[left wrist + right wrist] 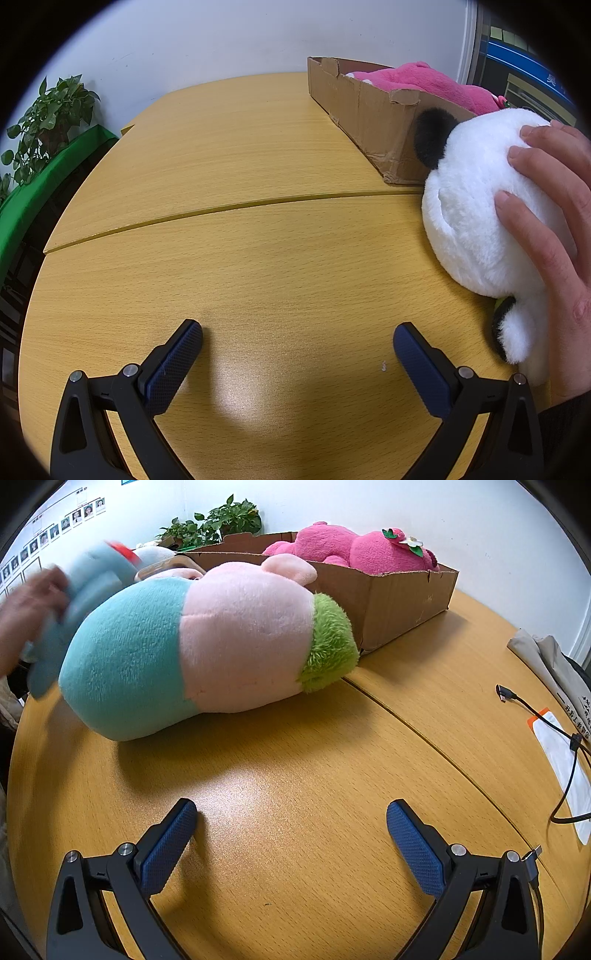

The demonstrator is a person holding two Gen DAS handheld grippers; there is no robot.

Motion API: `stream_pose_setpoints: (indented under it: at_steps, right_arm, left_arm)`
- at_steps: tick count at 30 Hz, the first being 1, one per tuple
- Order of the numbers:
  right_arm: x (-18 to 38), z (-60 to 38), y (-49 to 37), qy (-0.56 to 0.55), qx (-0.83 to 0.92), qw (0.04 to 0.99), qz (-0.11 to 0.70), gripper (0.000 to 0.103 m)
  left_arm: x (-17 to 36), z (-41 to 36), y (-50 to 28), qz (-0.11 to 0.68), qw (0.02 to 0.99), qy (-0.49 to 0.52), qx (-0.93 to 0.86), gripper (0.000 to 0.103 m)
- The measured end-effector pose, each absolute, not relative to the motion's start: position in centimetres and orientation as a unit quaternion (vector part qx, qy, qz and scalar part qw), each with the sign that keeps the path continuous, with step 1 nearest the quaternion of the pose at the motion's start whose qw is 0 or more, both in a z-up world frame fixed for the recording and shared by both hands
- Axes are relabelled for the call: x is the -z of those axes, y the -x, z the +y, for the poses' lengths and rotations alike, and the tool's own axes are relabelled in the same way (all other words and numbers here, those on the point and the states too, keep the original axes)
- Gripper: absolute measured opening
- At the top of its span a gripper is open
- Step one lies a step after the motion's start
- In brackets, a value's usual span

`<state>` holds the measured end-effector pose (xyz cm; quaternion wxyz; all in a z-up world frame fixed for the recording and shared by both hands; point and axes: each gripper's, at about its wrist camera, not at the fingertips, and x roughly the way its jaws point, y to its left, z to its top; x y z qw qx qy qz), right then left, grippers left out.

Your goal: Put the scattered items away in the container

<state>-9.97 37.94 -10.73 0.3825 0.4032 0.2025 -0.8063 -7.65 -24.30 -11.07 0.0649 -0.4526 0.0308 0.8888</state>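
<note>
A cardboard box (pixel 369 122) stands at the table's far right and holds a pink plush bear (pixel 417 81); both also show in the right wrist view, the box (pixel 399 598) and the bear (pixel 354 550). A white and black panda plush (pixel 476 206) lies beside the box with a bare hand (pixel 554 229) on it. My left gripper (pixel 297 338) is open and empty above the bare table, left of the panda. A large teal, pink and green plush (pixel 207 650) lies in front of the box. My right gripper (pixel 291 816) is open and empty, short of that plush.
A blurred hand (pixel 26 616) holds a light blue plush (pixel 85 602) at the left. A black cable (pixel 554 738), white paper (pixel 561 760) and a grey cloth (pixel 546 661) lie at the right. Potted plants (pixel 48 122) stand beyond the table's left edge.
</note>
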Motion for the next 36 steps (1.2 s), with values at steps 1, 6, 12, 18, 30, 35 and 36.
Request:
stream_pose_setpoints:
  at_steps: [1, 6, 12, 18, 30, 35, 36]
  right_arm:
    - [10.71, 37.94, 9.97, -0.403, 0.806, 0.382, 0.202, 0.103]
    - [10.80, 37.93, 9.98, -0.403, 0.806, 0.382, 0.202, 0.103]
    - [10.83, 37.94, 9.96, -0.403, 0.806, 0.382, 0.202, 0.103]
    - [10.86, 37.95, 9.94, -0.403, 0.806, 0.382, 0.202, 0.103]
    - [10.87, 37.96, 9.94, -0.403, 0.806, 0.382, 0.202, 0.103]
    - [10.88, 37.97, 9.94, -0.403, 0.806, 0.382, 0.202, 0.103]
    - [10.88, 37.97, 9.94, -0.403, 0.806, 0.382, 0.202, 0.103]
  left_arm:
    - [11.07, -24.31, 7.65, 0.031, 0.065, 0.453, -0.889, 0.103]
    - [10.60, -23.83, 6.90, 0.031, 0.065, 0.453, -0.889, 0.103]
    - [10.61, -23.83, 6.90, 0.031, 0.065, 0.453, -0.889, 0.103]
    - [10.61, -23.81, 6.89, 0.031, 0.065, 0.453, -0.889, 0.103]
    - [10.61, -23.82, 6.90, 0.031, 0.065, 0.453, -0.889, 0.103]
    - [10.61, -23.83, 6.89, 0.031, 0.065, 0.453, -0.889, 0.103]
    - [10.61, -23.83, 6.89, 0.031, 0.065, 0.453, -0.889, 0.103]
